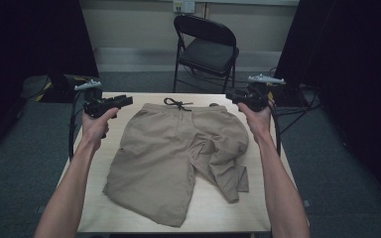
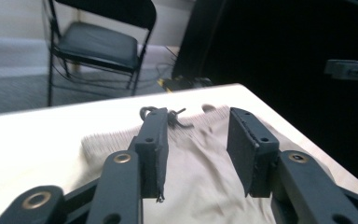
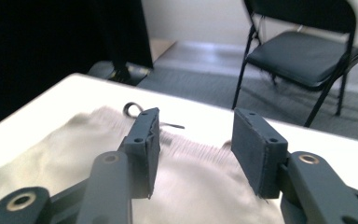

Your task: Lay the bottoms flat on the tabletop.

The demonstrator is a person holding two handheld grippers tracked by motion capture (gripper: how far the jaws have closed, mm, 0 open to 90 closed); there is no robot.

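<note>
a recording lab: black curtains point(image 1: 25, 34), floor cables point(image 1: 297, 106), folding chair point(image 1: 206, 47), bare table point(image 1: 218, 213).

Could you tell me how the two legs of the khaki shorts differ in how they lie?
The left leg lies flat and spread toward the table's near edge. The right leg is crumpled and folded, so it looks narrower and shorter. Both are the same khaki cloth and join one waistband.

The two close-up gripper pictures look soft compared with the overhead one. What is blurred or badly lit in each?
Left gripper view: the fingers look sharp, while the shorts and their drawstring are smeared and the right background is black. Right gripper view: the waistband is streaked, the shorts look washed out and the chair is soft. High view: dim and even, with dark corners.
</note>
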